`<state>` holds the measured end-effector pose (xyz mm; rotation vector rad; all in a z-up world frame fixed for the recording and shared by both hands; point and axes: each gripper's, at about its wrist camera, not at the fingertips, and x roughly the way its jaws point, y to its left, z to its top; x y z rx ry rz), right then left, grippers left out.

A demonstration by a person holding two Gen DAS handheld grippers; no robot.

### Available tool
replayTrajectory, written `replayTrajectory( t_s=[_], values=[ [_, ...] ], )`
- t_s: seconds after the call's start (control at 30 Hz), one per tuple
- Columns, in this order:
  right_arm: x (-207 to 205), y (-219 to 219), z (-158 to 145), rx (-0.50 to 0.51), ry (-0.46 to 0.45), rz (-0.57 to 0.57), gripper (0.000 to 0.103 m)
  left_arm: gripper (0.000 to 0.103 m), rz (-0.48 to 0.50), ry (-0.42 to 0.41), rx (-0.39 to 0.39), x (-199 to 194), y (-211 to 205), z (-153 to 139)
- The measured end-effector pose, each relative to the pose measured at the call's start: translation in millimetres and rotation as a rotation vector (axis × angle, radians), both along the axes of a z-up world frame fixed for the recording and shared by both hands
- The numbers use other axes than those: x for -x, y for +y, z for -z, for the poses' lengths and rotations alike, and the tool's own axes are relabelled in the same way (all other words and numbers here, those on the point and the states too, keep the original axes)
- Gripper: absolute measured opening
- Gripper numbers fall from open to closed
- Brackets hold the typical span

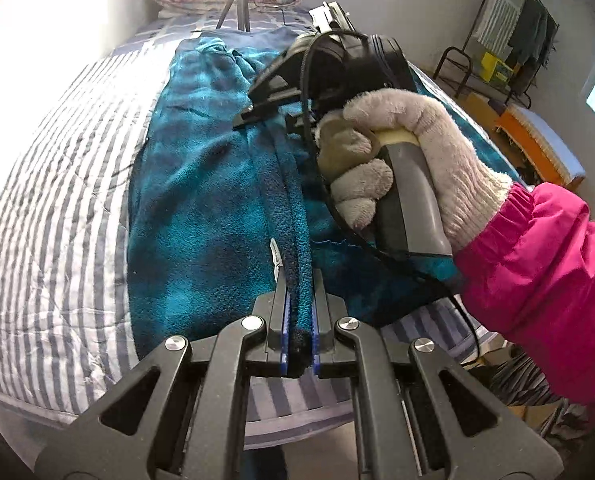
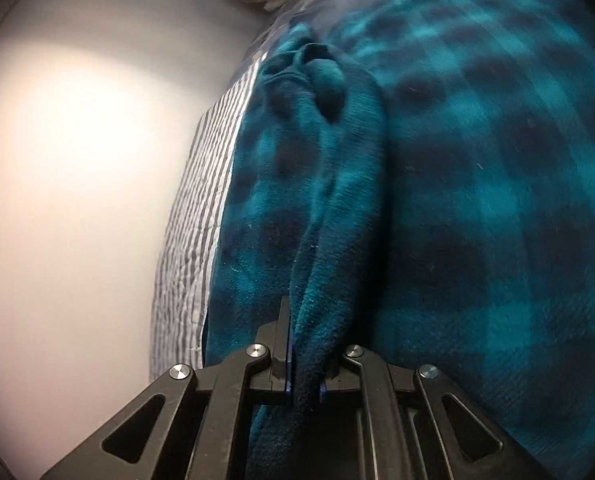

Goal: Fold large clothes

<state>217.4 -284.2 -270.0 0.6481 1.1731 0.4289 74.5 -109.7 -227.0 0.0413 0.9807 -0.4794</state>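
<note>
A big striped bed [image 1: 57, 184] holds the blue checked garment [image 1: 201, 208], spread down its middle. The left gripper [image 1: 299, 320] pinches its near edge. The right gripper [image 2: 306, 360] pinches another fold farther up the bed.

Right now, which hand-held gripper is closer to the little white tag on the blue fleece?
Left. The left hand-held gripper pinches the fleece edge right beside the white tag. The right hand-held gripper grips the same edge farther up the bed.
</note>
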Motion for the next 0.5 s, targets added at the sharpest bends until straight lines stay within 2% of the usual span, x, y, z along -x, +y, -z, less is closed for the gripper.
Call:
replayTrajectory(
  t_s=[0.1,0.2,0.27,0.33,0.43,0.5],
  values=[
    [-8,13,-9,0.037,0.003,-0.015,0.006,0.005,-0.01,0.017,0.036,0,0,-1],
    [-7,22,-9,0.089,0.011,-0.042,0.006,0.008,0.01,0.074,0.089,1,10,-2],
    [-6,32,-24,0.098,0.003,-0.065,0.012,0.02,0.036,0.13,0.143,7,22,-6],
    [1,23,-33,0.128,-0.014,-0.081,0.02,0.02,0.055,0.167,0.194,17,43,-14],
    [23,17,-55,0.234,-0.061,-0.11,0.031,0.02,0.036,0.15,0.229,23,78,-30],
    [39,13,-69,0.254,-0.081,-0.129,0.036,0.02,-0.018,0.116,0.206,17,107,-39]
  ],
)
